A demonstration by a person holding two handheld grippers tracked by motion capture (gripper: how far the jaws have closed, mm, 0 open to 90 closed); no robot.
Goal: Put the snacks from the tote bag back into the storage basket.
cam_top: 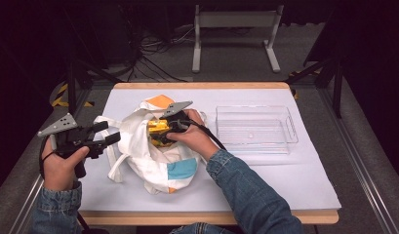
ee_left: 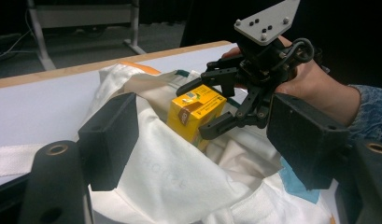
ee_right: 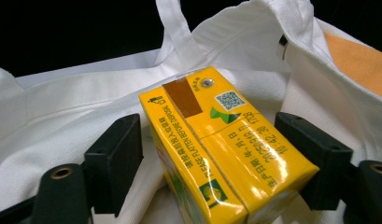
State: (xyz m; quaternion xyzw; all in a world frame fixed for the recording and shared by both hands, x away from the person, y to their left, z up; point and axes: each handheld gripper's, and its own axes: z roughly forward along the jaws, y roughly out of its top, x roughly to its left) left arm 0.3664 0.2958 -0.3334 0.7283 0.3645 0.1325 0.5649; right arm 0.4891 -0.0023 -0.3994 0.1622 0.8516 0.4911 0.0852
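With the carton [ee_right: 216,140] lying in the open mouth of the bag [cam_top: 138,156] on the tabletop [cam_top: 309,180], and the right gripper [ee_right: 207,135] fingers set either side of it, too close to tell whether pressing yet, close squarely on the two opposite faces rather than the corners. Lift straight up and slowly, so no fold of cloth drags along. Keep the left gripper [cam_top: 111,132], fingers apart and empty at the bag's left edge, ready to pin the cloth down.
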